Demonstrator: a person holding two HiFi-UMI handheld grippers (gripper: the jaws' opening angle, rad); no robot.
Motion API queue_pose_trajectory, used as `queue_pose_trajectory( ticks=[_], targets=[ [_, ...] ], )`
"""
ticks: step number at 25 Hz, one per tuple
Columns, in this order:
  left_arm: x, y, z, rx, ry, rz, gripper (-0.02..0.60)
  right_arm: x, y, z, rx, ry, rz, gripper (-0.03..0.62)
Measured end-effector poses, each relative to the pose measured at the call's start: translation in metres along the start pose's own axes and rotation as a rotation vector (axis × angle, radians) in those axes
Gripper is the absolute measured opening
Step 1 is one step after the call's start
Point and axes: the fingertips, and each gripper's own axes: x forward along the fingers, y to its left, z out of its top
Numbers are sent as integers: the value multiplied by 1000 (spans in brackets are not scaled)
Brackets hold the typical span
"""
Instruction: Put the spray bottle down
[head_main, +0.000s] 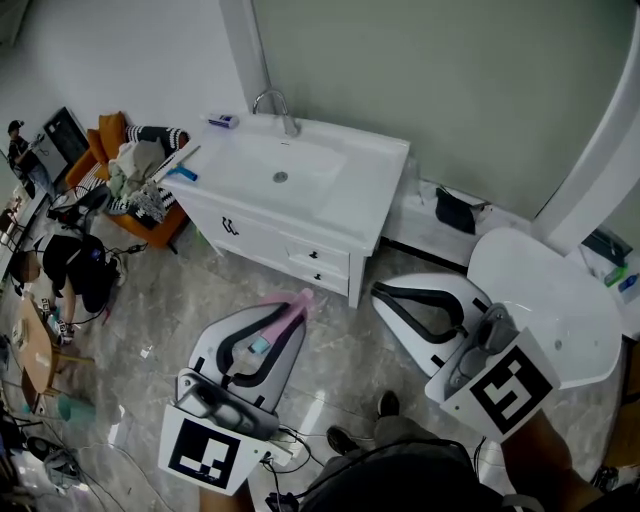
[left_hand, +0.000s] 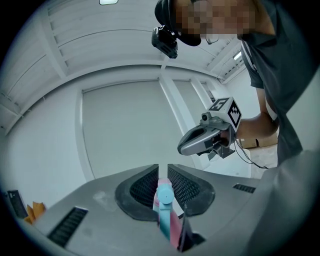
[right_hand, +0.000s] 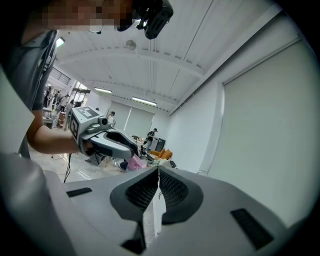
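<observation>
Your L claw (head_main: 283, 318) was clamped on the spray bottle (head_main: 292, 304). In the left gripper view the pink body and teal nozzle (left_hand: 164, 197) sat squeezed btwn the two mesh pads, w/ the nozzle end facing the camera and the bottle running down the slot. From the head view, the pink end stuck out past the claw tips and a bit of teal showed further back along the jaws.

You held the bottle up in the air over the marble floor (head_main: 340, 362), in front of the white sink bench (head_main: 372, 152) and resting on nothing. The bench had a basin in the middle and a curved faucet (head_main: 276, 104) at its back edge.

Your R claw (head_main: 380, 292) was closed and empty. In the right gripper view its pads met at the tips w/ only a thin slit behind them and nothing in it. It hung to the right of the L claw, apart from it, w/ both pointing roughly toward the bench. A white rounded fixture (head_main: 545, 300) stood just beyond the R claw. An orange chair (head_main: 108, 136) piled w/ clothes sat left of the bench. Your shoes (head_main: 386, 404) showed on the floor btwn the claws.
</observation>
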Motion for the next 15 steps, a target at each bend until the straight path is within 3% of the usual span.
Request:
queue_pose_trajectory(
  ticks=[15],
  targets=[
    [76, 10, 5, -21, 49, 93, 57, 4, -78, -24, -8, -40, 101, 9]
  ],
)
